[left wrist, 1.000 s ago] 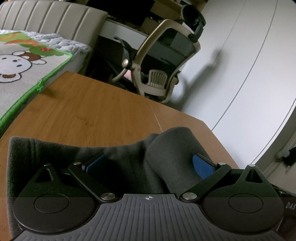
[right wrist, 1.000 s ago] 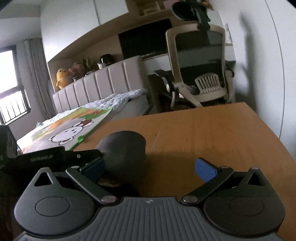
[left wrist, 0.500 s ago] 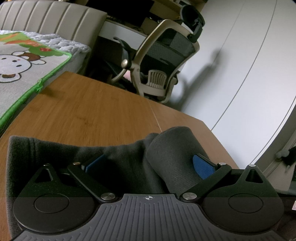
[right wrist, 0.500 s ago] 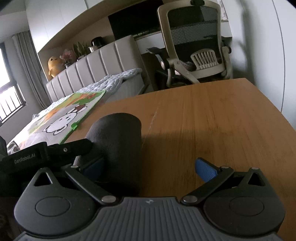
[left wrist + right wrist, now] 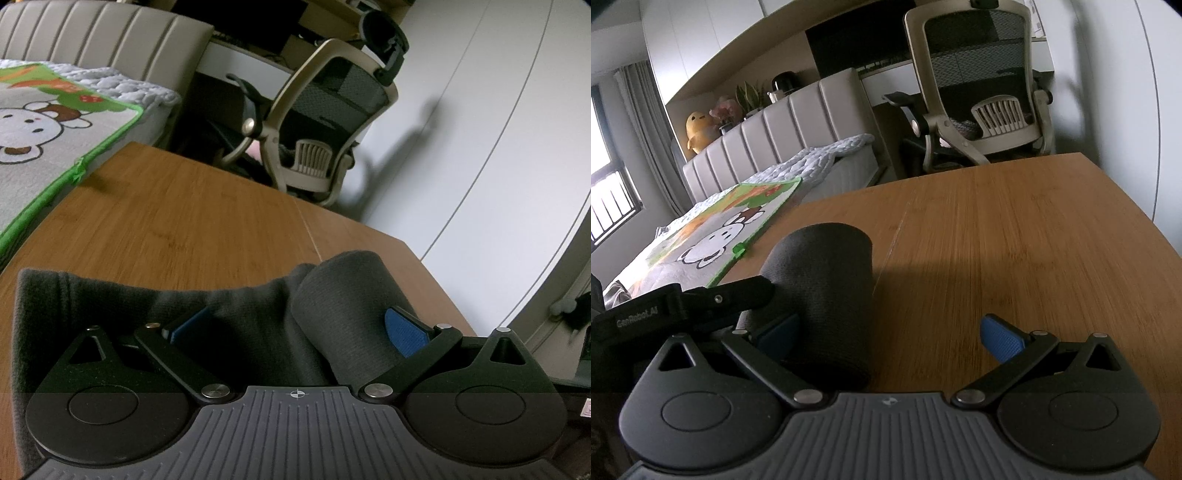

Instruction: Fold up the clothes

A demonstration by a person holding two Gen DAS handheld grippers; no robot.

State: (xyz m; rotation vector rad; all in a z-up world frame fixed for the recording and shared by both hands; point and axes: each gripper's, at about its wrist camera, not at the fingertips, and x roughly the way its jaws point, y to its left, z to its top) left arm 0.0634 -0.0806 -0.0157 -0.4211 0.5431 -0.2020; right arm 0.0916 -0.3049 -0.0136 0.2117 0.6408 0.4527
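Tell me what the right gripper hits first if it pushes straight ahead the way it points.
Probably nothing soon: between the right gripper's open fingers lies bare wooden table. The rolled dark garment sits by the left finger, likely brushed rather than hit.

Low wrist views sharing table (image 5: 177,221), chair (image 5: 982,81).

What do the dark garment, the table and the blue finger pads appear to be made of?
The garment: dark grey knit fabric, likely cotton or a blend; fine ribbed weave shows, matte, soft folds. The table: wood or wood-look laminate, possibly bamboo; warm brown grain streaks, slight satin sheen. The pads: blue, finely textured, probably rubber or soft plastic, on the open right gripper. The left gripper is also open.
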